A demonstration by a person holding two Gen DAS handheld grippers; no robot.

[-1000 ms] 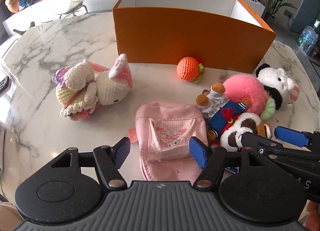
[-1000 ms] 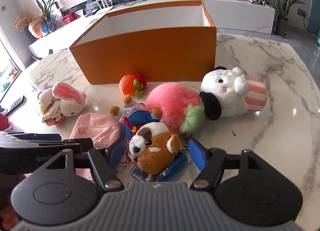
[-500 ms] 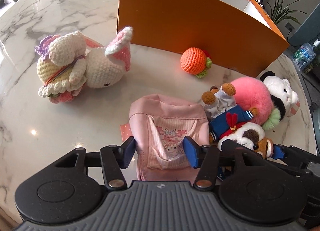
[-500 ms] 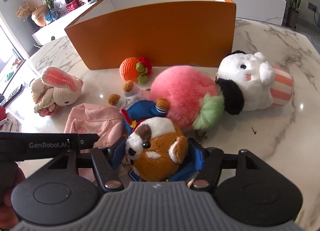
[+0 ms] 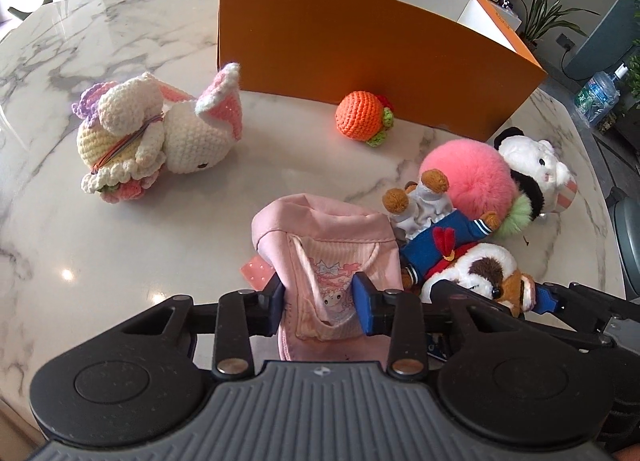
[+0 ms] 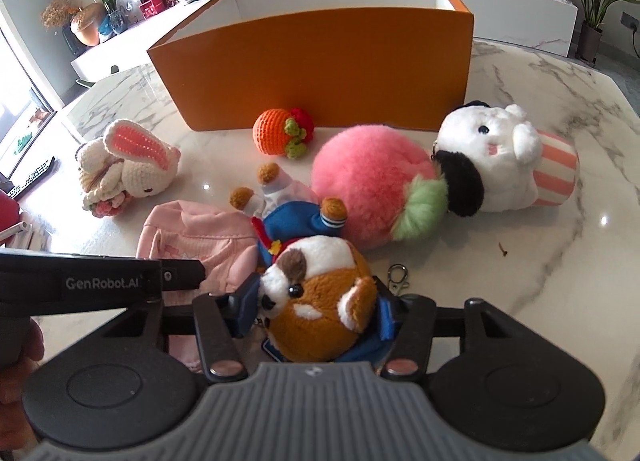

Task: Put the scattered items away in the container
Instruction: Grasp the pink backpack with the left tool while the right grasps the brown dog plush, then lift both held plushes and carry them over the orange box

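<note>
A pink cloth hat [image 5: 328, 237] lies on the marble table [image 5: 120, 245], and my left gripper [image 5: 320, 297] has its closing jaws pressed into the hat's bunched near edge. Right beside it, a brown-and-white dog plush [image 6: 320, 301] in a blue sailor suit sits between the closing jaws of my right gripper [image 6: 318, 307], whose pads squeeze its head. Behind them stands the open orange box [image 6: 320, 65]. The left gripper's finger [image 6: 180, 277] crosses the hat [image 6: 200, 233] in the right wrist view.
Loose on the table are a crochet rabbit [image 5: 160, 141], an orange crochet ball [image 5: 358, 115], a fluffy pink peach [image 6: 372, 181] and a black-and-white plush [image 6: 496, 157]. A metal clasp [image 6: 398, 275] lies by the dog. A hand [image 6: 16, 345] shows at the left edge.
Both grippers' jaws have narrowed: the left onto the pink hat, the right onto the dog plush's head. Both cameras have drawn slightly closer to their items.
</note>
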